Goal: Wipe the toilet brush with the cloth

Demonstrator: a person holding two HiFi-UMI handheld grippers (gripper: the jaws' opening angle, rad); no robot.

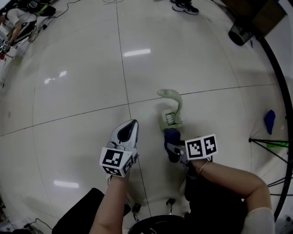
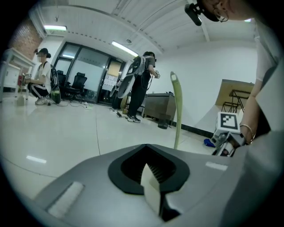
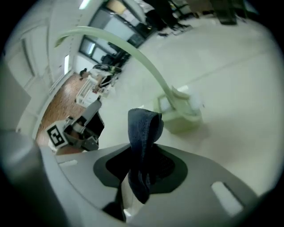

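Note:
A pale green toilet brush (image 1: 170, 112) stands in its holder on the white tiled floor, its curved handle (image 1: 168, 94) pointing up and away. Just in front of the holder, my right gripper (image 1: 171, 142) is shut on a dark blue cloth (image 1: 171, 135). In the right gripper view the cloth (image 3: 143, 146) hangs folded between the jaws, a short way from the holder (image 3: 181, 113). My left gripper (image 1: 131, 123) hovers to the left of the brush, shut and holding nothing. In the left gripper view the brush handle (image 2: 177, 111) rises upright beyond my left gripper (image 2: 151, 179).
A blue object (image 1: 269, 120) lies on the floor at the right, near a black hoop (image 1: 284, 100) and a green-legged stand (image 1: 274, 142). A dark bin (image 1: 240, 34) and someone's shoes (image 1: 185, 6) are at the far side. A person (image 2: 141, 86) stands behind.

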